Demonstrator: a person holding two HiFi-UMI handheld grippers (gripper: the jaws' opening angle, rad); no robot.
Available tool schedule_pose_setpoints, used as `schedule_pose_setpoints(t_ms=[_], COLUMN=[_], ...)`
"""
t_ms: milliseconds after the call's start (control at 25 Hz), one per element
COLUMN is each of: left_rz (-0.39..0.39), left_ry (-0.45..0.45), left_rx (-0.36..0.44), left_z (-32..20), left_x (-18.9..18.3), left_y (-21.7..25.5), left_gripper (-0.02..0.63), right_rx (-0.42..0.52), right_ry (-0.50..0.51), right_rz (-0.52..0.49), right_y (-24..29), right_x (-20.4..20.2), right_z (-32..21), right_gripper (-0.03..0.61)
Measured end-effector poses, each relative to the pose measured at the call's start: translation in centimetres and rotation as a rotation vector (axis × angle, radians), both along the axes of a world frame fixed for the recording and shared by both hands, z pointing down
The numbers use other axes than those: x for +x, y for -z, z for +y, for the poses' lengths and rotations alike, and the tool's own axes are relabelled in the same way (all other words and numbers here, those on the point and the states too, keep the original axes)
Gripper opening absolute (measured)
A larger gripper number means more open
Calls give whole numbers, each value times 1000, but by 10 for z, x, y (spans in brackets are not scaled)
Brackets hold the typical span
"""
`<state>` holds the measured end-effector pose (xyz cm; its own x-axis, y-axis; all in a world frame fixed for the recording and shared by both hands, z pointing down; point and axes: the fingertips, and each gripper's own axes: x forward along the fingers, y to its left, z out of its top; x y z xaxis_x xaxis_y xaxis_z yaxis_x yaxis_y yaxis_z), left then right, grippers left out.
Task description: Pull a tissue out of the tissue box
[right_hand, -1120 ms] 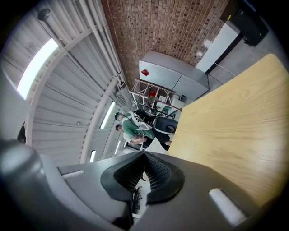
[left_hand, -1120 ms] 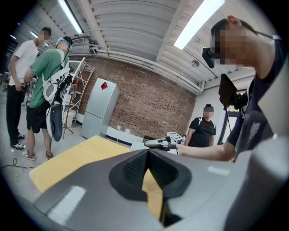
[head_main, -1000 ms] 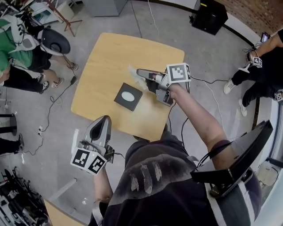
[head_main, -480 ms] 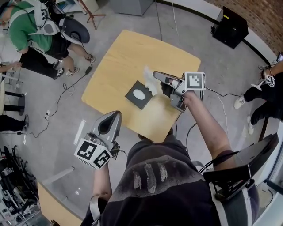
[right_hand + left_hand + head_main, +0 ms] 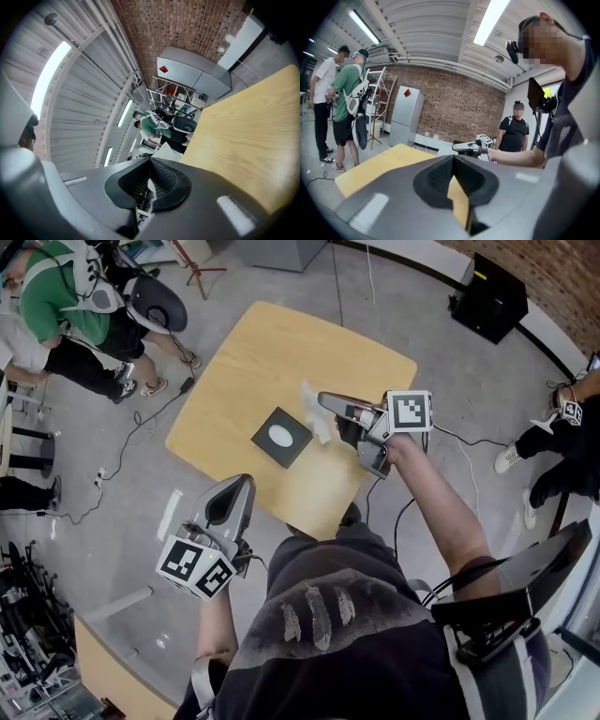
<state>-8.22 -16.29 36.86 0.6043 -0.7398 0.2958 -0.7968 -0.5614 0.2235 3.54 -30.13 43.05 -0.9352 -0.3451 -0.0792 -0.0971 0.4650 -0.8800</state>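
Tissue [image 5: 315,420] is pinched in your right hand-held gripper [image 5: 325,401], jaws closed on it, just right of the black tissue box [image 5: 280,437] on the desk [image 5: 272,362]. It looks free of the slot, so the pull seems basically done. Left hand-held gripper [image 5: 239,488] is closed and empty, off the desk's near edge. Next: keep the pinch, carry the tissue clear.

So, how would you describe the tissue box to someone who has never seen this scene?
Find the light wooden table on the grey floor. Near its centre lies the tissue box, a flat black square with a white oval on top. Nothing else rests on the table; the white tissue beside it is held in the right tool.
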Motion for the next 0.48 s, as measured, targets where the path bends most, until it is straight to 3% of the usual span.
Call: schedule_pose_setpoints(t_ms=[480], left_rz=[6], left_ry=[109], left_rx=[-33], left_z=[24], left_x=[9], left_y=[-8], left_gripper=[2], right_rx=[20], right_ry=[68], right_rz=[-47], right_y=[13], right_x=[-4], right_z=[12], right_gripper=[-2])
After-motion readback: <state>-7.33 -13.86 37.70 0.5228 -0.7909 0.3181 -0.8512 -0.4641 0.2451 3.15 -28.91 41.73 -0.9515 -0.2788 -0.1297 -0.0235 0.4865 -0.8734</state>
